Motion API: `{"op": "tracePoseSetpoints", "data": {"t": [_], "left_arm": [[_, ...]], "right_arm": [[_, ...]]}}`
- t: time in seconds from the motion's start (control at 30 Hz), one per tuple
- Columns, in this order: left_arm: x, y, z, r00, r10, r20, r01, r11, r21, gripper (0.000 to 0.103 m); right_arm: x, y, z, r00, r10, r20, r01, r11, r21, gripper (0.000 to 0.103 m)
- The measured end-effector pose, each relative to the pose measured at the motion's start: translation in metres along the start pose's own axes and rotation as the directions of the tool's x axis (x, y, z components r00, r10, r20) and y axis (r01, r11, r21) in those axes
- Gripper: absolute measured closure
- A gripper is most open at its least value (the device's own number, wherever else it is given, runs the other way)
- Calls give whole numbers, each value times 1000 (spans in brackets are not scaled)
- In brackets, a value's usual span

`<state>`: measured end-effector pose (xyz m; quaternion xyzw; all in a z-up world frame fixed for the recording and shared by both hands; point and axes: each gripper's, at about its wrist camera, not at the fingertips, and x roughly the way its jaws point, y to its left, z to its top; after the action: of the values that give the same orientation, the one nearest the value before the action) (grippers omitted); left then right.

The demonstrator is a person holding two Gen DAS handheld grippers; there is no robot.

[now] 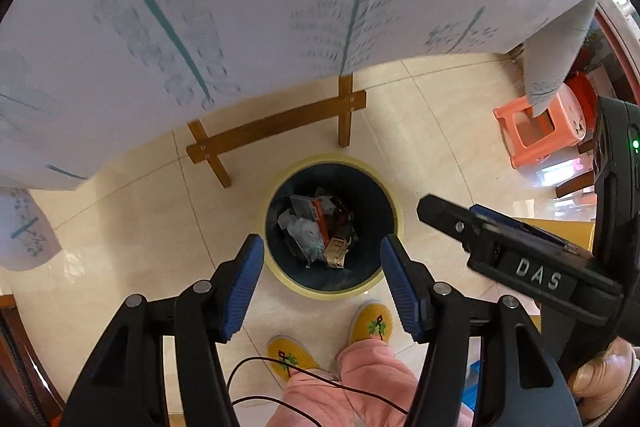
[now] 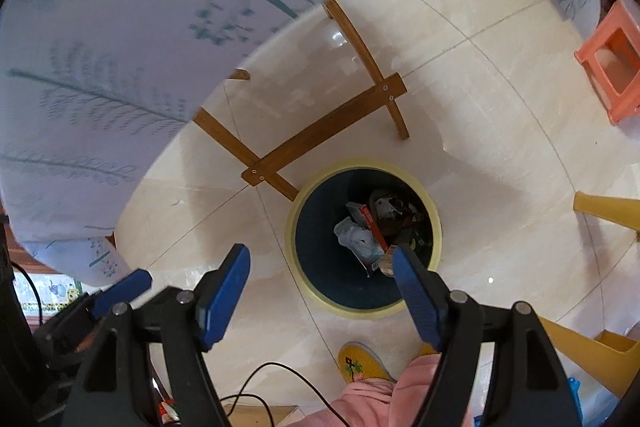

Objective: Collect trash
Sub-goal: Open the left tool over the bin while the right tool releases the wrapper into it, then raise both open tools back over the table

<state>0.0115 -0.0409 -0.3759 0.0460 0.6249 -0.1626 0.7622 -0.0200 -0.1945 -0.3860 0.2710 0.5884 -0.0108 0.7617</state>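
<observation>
We find both the left gripper [image 1: 322, 283] and right gripper [image 2: 320, 293] spread wide, empty, above the bin [image 1: 394, 223] beside the tablecloth edge [image 1: 280, 83], with bare floor [image 1: 440, 131] around it

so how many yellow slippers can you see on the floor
2: one embroidered yellow slipper by the black cable, the other yellow slipper nearer the round cream-rimmed bin; pink trousers cover both heels.

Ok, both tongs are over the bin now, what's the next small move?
Probably lift both away toward the table for more trash: the left tongs and right tongs stand open and empty above the bin, and the wrappers already lie inside.
</observation>
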Motion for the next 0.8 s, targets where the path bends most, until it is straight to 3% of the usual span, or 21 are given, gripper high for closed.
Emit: {"op": "tracePoseSetpoints", "data": {"t": [0.3,0.53,0.8], "left_arm": [[-85,-4,8,995,27,91,-23,998,-51,44],[-163,-4,10,985,11,170,10,992,-126,44],[-256,-4,5,959,-15,283,57,989,-138,44]], "right_arm": [[-75,32,-4,996,-34,78,42,994,-99,29],[-146,64,-10,987,-56,154,88,973,-212,29],[-222,98,-17,969,-22,247,104,940,-325,29]]}}
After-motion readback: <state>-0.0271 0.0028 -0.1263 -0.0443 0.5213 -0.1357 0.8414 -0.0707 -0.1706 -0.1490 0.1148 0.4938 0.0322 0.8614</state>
